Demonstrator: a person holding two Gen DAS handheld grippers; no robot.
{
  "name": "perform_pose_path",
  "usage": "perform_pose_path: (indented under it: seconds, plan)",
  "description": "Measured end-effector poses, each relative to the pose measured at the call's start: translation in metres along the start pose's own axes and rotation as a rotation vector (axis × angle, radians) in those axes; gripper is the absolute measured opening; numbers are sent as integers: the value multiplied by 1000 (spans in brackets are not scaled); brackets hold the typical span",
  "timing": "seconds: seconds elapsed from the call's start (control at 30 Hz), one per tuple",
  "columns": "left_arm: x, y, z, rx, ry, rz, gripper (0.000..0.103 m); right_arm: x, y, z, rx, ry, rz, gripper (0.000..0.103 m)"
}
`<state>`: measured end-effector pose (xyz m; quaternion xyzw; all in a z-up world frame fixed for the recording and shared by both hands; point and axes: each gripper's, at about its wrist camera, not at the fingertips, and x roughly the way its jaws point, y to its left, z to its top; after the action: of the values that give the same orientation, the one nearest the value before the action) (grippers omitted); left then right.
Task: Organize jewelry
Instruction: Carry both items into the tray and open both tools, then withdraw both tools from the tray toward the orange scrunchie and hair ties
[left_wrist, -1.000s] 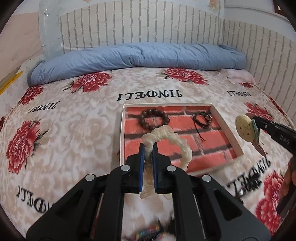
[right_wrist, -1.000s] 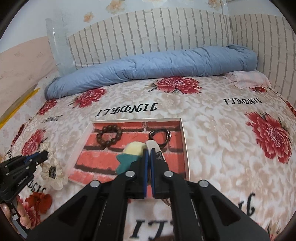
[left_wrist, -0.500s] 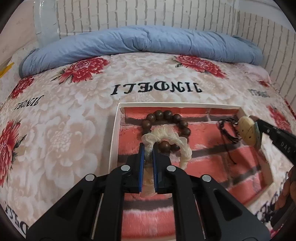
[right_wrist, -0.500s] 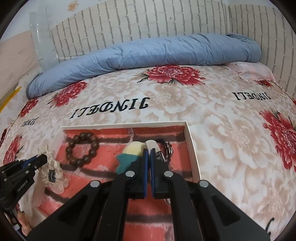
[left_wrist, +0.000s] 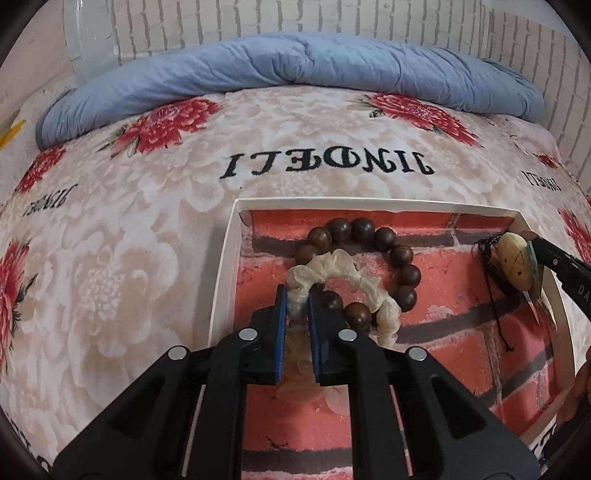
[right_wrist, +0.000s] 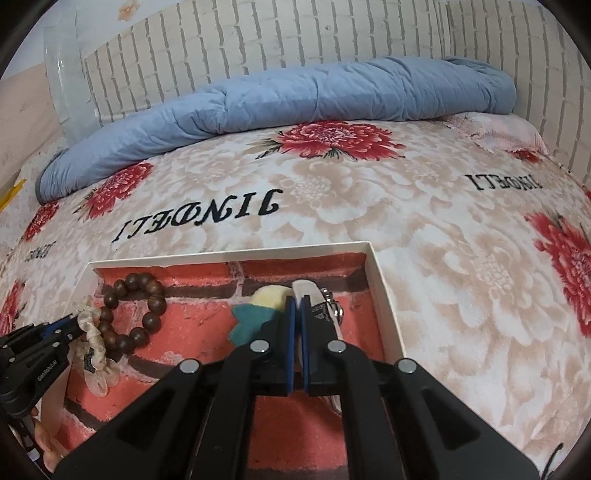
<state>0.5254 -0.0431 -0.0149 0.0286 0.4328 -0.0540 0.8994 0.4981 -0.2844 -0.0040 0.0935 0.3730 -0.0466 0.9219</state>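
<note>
A shallow white tray with a red brick-print floor lies on the flowered bedspread. Inside it sits a brown wooden bead bracelet. My left gripper is low over the tray's left part. Its jaws are opening, and a cream gauze scrunchie is still pinched between the pads and draped over the beads. My right gripper is shut on a cream disc pendant with a teal backing, low over the tray's right part. A black cord lies under the pendant.
A rolled blue duvet lies along the back of the bed, against a brick-pattern wall. The bedspread runs on to the right of the tray. A person's fingers show at the lower left behind the left gripper.
Both grippers have come forward and down over the tray, which now fills more of each view. The scrunchie now hangs over the bead bracelet. The pendant is inside the tray's right end.
</note>
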Motion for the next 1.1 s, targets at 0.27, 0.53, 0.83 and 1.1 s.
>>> perform_pose_path:
  seconds: [0.27,0.53,0.83,1.1]
  plan:
    - [1,-4,0,22,2,35,27,2,6,-4,-40,1,16,7]
    - [-14,2,-2,16,-43,54,59,-6,4,-7,-40,9,50,9]
    - [-76,19,-19,-16,-138,32,92,-65,-3,-9,-71,-66,79,57]
    - [-136,38,-49,-33,-162,28,98,-119,-16,-31,-99,-89,68,66]
